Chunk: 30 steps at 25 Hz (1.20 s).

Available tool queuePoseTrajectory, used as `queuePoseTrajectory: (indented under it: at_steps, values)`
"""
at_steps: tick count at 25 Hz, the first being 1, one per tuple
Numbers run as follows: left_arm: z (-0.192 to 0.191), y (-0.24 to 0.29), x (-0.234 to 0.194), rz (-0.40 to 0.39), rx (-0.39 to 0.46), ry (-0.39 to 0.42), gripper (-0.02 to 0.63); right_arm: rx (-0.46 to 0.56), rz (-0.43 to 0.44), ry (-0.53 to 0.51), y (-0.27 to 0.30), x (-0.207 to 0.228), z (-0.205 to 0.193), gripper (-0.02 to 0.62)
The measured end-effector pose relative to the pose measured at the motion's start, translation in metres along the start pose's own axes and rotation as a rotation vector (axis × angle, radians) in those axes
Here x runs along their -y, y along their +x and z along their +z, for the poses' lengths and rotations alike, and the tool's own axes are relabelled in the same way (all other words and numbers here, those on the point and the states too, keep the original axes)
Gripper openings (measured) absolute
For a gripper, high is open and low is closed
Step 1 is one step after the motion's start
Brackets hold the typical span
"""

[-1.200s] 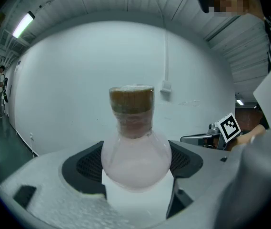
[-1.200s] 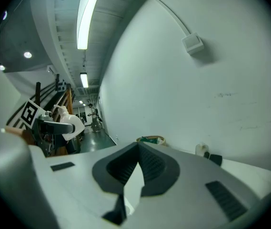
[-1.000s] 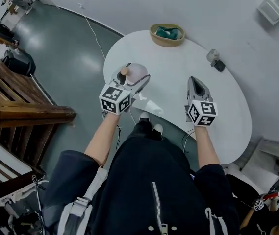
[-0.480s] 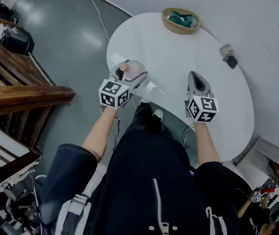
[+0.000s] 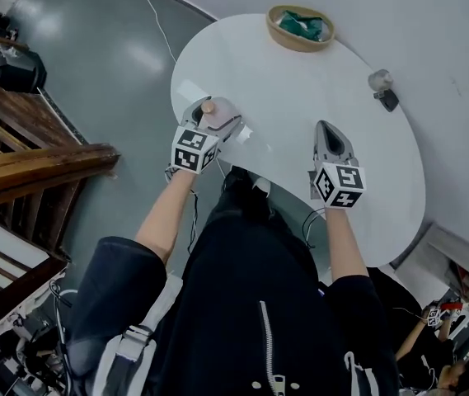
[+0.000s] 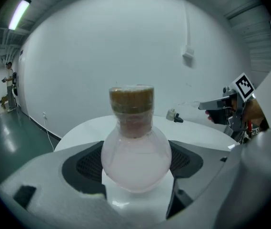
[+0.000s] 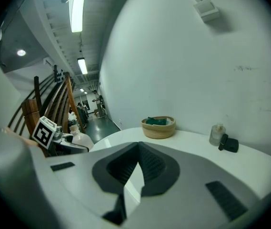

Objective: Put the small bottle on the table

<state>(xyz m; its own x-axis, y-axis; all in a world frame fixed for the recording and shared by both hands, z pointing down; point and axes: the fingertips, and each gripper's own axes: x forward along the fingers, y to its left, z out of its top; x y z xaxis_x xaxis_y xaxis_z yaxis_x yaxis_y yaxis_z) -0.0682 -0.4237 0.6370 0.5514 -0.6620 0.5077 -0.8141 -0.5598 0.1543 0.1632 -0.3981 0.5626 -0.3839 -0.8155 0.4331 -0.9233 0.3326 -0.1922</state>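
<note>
The round white table [image 5: 300, 97] is serving as the landing spot. The right gripper [image 5: 328, 132] is idling apart from the drop, jaws together and empty. The left gripper [image 5: 216, 122] is clamping its jaws on the small bottle [image 6: 135, 151] at the belly. It is keeping the bottle upright over the near table edge, possibly not yet touching down.

A round white table [image 5: 316, 97] stands by a pale wall. At its far edge sits a woven basket [image 5: 296, 44] holding green cloth [image 5: 307, 25]. Far right, a small clear glass jar [image 5: 379, 79] stands just beside a black object [image 5: 388, 99].
</note>
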Motion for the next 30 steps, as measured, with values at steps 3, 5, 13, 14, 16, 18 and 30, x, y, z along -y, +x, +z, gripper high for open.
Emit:
queuePoseTrajectory:
  at_steps: [3, 5, 13, 14, 16, 18, 30]
  values:
    - [-0.012, 0.018, -0.007, -0.017, -0.039, 0.001, 0.396, -0.007, -0.028, 0.008, -0.002, 0.01, 0.0, 0.003]
    - [-0.019, 0.029, -0.013, -0.022, -0.063, 0.003, 0.396, -0.011, -0.042, 0.015, -0.002, 0.014, -0.002, 0.003]
    - [-0.035, 0.078, -0.038, -0.025, -0.134, 0.041, 0.396, -0.046, -0.092, 0.052, -0.002, 0.028, -0.018, 0.003]
    - [-0.035, 0.083, -0.041, -0.025, -0.137, 0.045, 0.396, -0.049, -0.097, 0.055, -0.002, 0.029, -0.019, 0.003]
    - [-0.036, 0.092, -0.047, -0.024, -0.152, 0.055, 0.396, -0.054, -0.111, 0.061, -0.002, 0.032, -0.021, 0.003]
    - [-0.039, 0.1, -0.05, -0.033, -0.174, 0.064, 0.396, -0.058, -0.126, 0.071, -0.004, 0.035, -0.023, 0.003]
    - [-0.053, 0.129, -0.056, -0.06, -0.243, 0.126, 0.396, -0.07, -0.199, 0.112, -0.01, 0.042, -0.032, 0.003]
